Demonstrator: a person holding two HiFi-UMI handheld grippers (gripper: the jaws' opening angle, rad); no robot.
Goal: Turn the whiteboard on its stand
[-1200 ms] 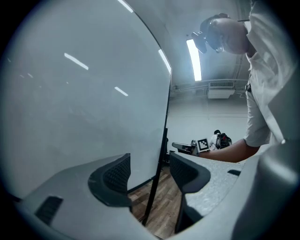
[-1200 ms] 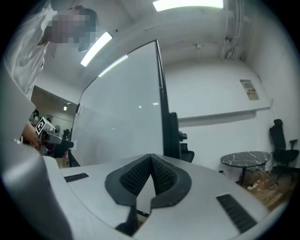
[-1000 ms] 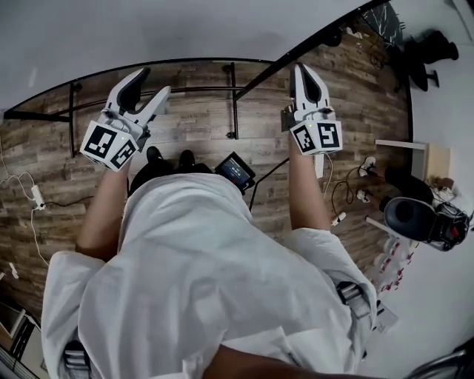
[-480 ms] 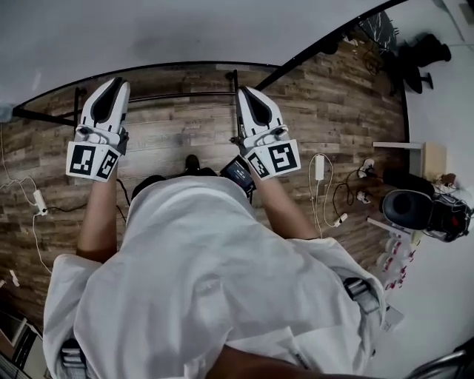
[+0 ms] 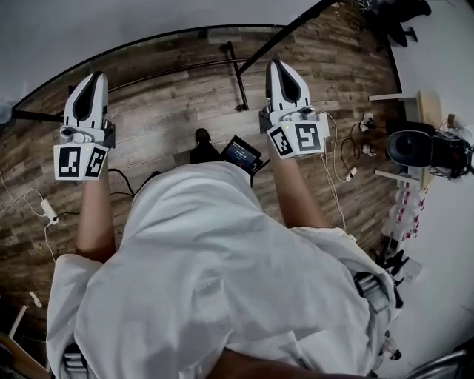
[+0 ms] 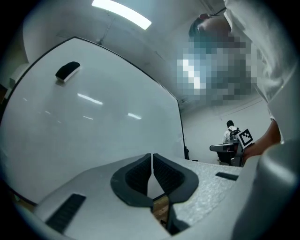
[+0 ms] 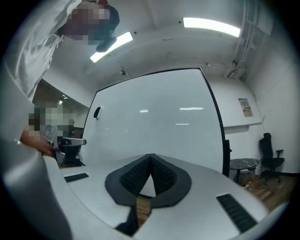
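The whiteboard point(image 5: 148, 22) fills the top of the head view, white with a thin black frame, and its black stand bars point(image 5: 238, 74) run across the wood floor. It stands upright ahead in both gripper views, as whiteboard point(image 6: 93, 117) and whiteboard point(image 7: 159, 122), with a black eraser point(image 6: 68, 70) stuck near its top. My left gripper point(image 5: 95, 76) has just been closing and is now shut on nothing, short of the board. My right gripper point(image 5: 280, 65) is shut and empty too. The left gripper point(image 6: 152, 157) and right gripper point(image 7: 150, 157) show their pads together.
A small screen device point(image 5: 241, 154) and my shoe point(image 5: 201, 137) are on the floor by my feet. Cables and a power strip point(image 5: 46, 209) lie at the left, more cables point(image 5: 348, 159) at the right. A black chair point(image 5: 415, 148) and a small table point(image 5: 415, 104) stand at the right.
The left gripper's jaws, open a second ago, have shut with nothing between them, and it has drifted left. The right gripper swung left, then back right. The board's edge sits higher in view.
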